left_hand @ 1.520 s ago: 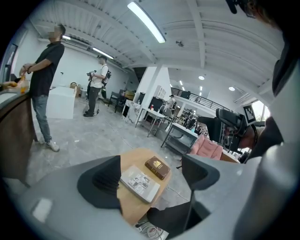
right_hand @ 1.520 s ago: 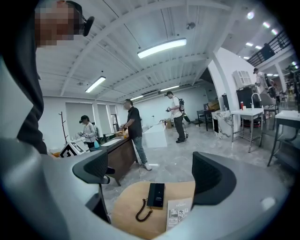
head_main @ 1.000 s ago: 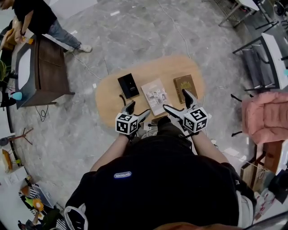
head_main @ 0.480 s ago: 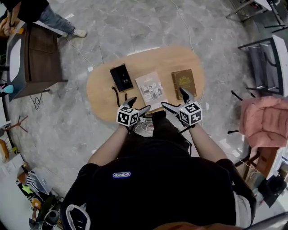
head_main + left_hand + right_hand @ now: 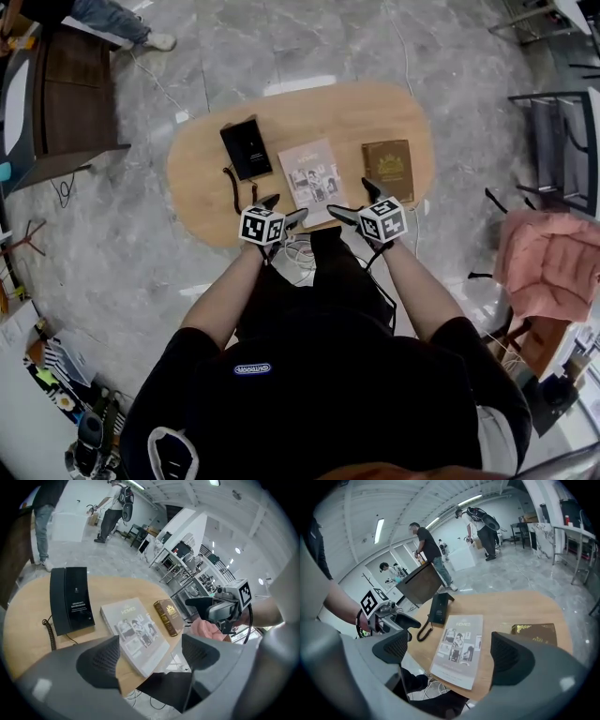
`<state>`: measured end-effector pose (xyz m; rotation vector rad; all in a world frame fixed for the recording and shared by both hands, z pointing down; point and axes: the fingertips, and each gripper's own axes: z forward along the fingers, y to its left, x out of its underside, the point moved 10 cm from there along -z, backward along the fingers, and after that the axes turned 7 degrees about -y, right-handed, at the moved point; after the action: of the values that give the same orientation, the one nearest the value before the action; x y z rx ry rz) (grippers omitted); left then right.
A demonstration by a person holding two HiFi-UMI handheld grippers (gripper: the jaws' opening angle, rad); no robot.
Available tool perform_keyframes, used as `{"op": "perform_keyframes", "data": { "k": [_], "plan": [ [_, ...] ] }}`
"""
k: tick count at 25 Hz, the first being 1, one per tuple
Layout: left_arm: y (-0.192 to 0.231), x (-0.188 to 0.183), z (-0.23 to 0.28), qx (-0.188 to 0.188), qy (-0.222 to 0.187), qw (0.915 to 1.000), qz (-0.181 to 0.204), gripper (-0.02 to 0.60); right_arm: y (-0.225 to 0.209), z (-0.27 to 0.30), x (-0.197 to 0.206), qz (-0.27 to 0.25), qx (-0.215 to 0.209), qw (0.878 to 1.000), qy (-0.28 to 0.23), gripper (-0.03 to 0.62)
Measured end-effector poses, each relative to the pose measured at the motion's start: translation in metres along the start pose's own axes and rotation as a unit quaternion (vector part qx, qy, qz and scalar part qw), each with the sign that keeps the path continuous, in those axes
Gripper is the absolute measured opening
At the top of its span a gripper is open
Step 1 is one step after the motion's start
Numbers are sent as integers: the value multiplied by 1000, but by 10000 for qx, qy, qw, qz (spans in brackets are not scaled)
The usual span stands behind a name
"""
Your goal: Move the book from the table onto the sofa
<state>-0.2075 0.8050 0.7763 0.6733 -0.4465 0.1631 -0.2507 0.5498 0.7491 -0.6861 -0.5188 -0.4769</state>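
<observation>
Three items lie on the oval wooden table (image 5: 309, 112): a black phone-like unit (image 5: 246, 148) with a coiled cord at the left, a grey picture book (image 5: 310, 175) in the middle, and a brown book (image 5: 388, 165) with gold ornament at the right. My left gripper (image 5: 283, 208) hangs open over the table's near edge, just left of the grey book (image 5: 133, 630). At the same edge my right gripper (image 5: 354, 200) is open between the grey book (image 5: 459, 648) and the brown book (image 5: 534, 632). Neither gripper holds or touches anything.
A pink upholstered seat (image 5: 548, 262) stands to the right of the table. Metal-framed chairs (image 5: 562, 131) are at the far right, a dark wooden cabinet (image 5: 70, 84) at the upper left. Cables (image 5: 300, 258) lie on the floor under the near edge. People stand farther off.
Both grippers have come forward and a little closer together, up to the table's near edge. Their jaws stay open. The books have not moved.
</observation>
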Motion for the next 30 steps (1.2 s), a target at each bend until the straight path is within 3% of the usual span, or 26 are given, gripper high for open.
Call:
{"op": "perform_keyframes", "data": {
  "k": [5,13,30],
  "plan": [
    [23,10,30,-42,68,9999,-97,411,-22,34,12,12,-59,9998,200,566],
    [59,26,66,-301,-5,9961,-834,411,-52,91,44,191,-197,9970,723,557],
    [83,39,118,-96,157,9947,-1013,411,-83,144,65,335,-345,9928,1097,506]
  ]
}}
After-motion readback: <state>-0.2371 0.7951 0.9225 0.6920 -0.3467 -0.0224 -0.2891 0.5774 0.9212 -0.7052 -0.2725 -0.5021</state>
